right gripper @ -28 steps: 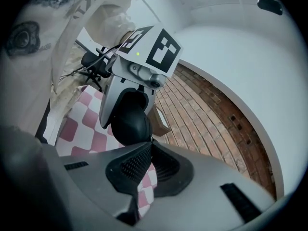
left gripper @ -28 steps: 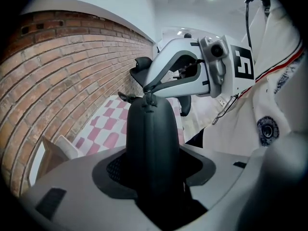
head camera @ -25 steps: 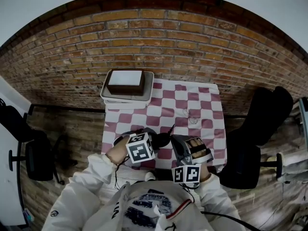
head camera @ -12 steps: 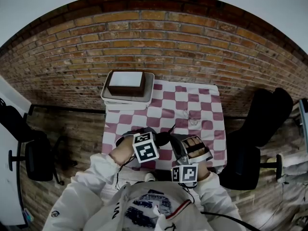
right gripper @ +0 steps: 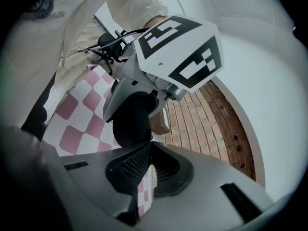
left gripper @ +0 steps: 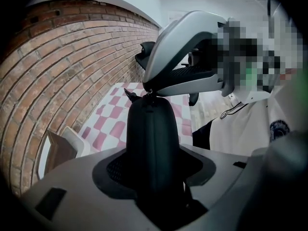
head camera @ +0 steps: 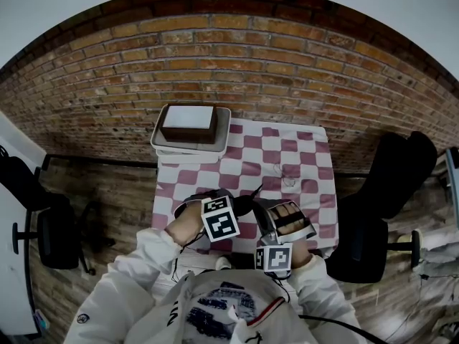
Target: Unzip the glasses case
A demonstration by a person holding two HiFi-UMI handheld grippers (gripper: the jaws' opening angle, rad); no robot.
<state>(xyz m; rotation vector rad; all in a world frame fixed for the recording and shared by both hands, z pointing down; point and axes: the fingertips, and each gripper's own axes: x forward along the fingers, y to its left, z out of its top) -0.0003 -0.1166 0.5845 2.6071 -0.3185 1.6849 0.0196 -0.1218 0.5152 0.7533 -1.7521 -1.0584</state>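
Glasses case sits in your left tool. The tool pinches it tight around the middle. The case is black and smooth, and its far end pokes out past the tool. You hold it over the near edge of the table, close to your body.

Your right tool is pressed together. Its tip meets the far end of the case, right where the zip is. A tiny dark tab sticks out there, but it is too small to tell if your right tool has caught it.

Both tools are very close to each other, above the near edge of the table. Your left tool is a bit nearer the table's left side and your right tool a bit nearer its right side.

The table wears a red and white checked cloth. A white tray sits at the far left corner of the table, and a brown box lies inside it.
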